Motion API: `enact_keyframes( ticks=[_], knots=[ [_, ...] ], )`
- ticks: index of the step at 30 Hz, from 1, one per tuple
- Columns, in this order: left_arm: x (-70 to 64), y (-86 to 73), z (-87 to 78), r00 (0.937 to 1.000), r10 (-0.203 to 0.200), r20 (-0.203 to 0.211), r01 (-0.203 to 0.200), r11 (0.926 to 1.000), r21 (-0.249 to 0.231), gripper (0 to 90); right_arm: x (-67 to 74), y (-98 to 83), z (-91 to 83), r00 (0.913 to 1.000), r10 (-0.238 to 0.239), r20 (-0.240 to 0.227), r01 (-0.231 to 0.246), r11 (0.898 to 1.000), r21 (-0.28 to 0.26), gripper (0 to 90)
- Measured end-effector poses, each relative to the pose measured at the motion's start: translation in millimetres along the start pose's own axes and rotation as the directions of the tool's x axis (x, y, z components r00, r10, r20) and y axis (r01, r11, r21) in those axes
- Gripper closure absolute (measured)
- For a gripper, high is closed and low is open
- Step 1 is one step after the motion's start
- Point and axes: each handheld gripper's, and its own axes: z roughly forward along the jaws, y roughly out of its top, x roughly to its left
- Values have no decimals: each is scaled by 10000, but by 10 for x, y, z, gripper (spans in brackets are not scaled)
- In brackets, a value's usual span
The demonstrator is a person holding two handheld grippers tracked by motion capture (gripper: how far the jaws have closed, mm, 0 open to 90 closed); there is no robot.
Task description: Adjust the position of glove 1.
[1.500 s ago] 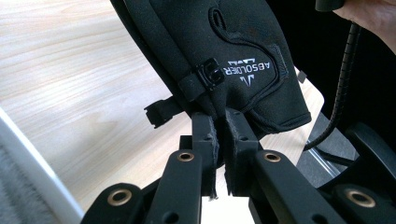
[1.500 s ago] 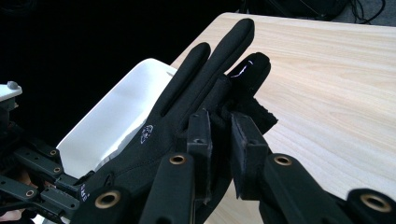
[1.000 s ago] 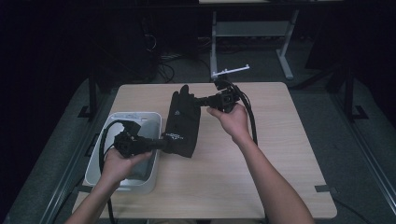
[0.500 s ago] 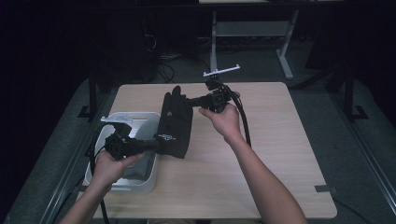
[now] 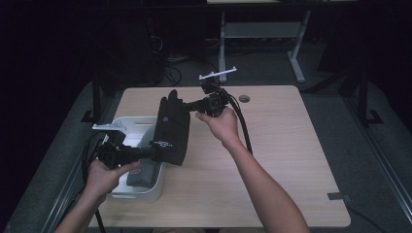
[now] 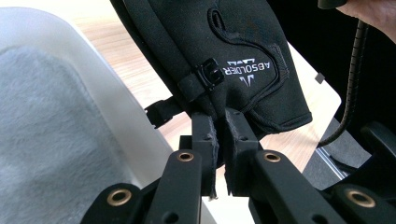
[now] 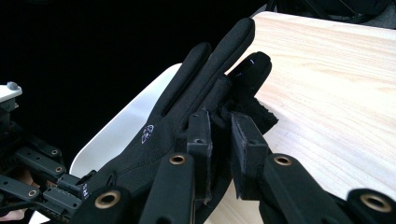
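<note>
Nearest the person, the left hand-held gripper (image 5: 156, 153) is clenched on the cuff end of a black glove (image 5: 171, 128), its jaws pinching the fabric just below a small strap buckle; in the left gripper view the glove (image 6: 219, 60) carries white lettering that reads "ABSOLDER" upside down beside a small angular logo. Under that gripper sits a white bin (image 5: 127, 124) at the left edge of the light wooden surface (image 5: 282, 160), with a grey cloth (image 5: 140, 174) lying inside it. The glove is held up between the two grippers, over the bin's right rim and the surface beside it. Farther off, the right hand-held gripper (image 5: 190, 104) is clamped on the glove's finger end; in the right gripper view its jaws grip the fabric near the fingers, and a small white emblem, too small to read, shows on the glove's back (image 7: 154, 140). A round grey disc (image 5: 244, 98) lies on the surface beyond the right hand (image 5: 221, 124).
</note>
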Motion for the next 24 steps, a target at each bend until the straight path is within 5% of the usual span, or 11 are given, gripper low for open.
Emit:
enact_keyframes(
  ticks=[24],
  knots=[
    [177,-129,-234,9993,-211,-296,207,9997,-127,842,166,81,302,9996,-127,-241,132,9997,188,791]
  ],
)
